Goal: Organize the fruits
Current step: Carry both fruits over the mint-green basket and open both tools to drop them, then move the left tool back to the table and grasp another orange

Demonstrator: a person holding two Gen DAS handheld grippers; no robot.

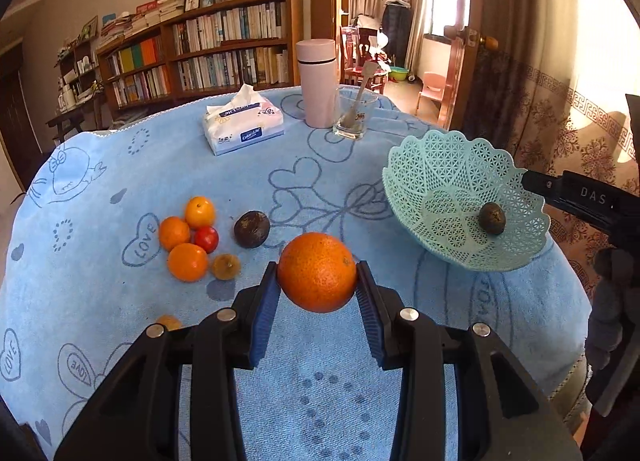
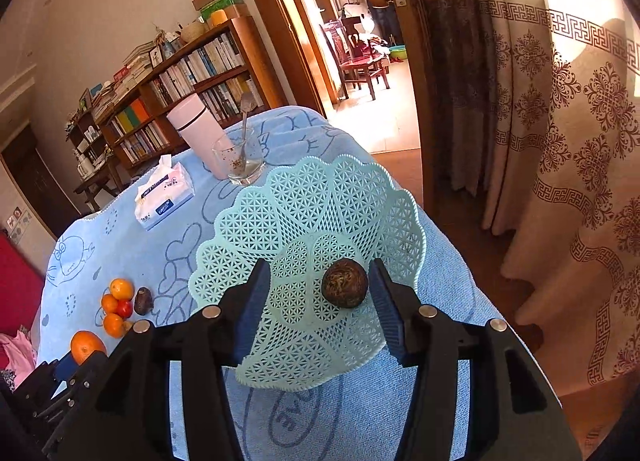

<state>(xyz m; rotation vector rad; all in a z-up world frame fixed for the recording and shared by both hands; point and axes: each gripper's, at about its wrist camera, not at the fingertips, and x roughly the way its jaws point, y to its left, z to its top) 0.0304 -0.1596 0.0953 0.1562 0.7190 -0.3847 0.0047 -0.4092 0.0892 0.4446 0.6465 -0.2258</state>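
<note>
left gripper point(image 1: 317, 288) is clamped on a big orange point(image 1: 317, 272), right gripper point(image 2: 320, 303) hangs open over the basket point(image 2: 256, 221) (dark round fruit point(image 2: 344, 288) sitting between its fingers, untouched)

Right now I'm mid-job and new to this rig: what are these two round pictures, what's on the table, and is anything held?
Each picture comes from a fisheye camera on a hand-held two-finger tool, looking forward along its fingers; a person carries one in each hand. The left view shows the left tool clamped on a large orange, lifted off the blue cloth. The right view shows the right tool open over the mint lattice basket, where one dark round fruit lies loose. Left on the cloth: small oranges, a red fruit and a dark fruit. Behind stand a tissue pack, a pink flask and a glass.
</note>
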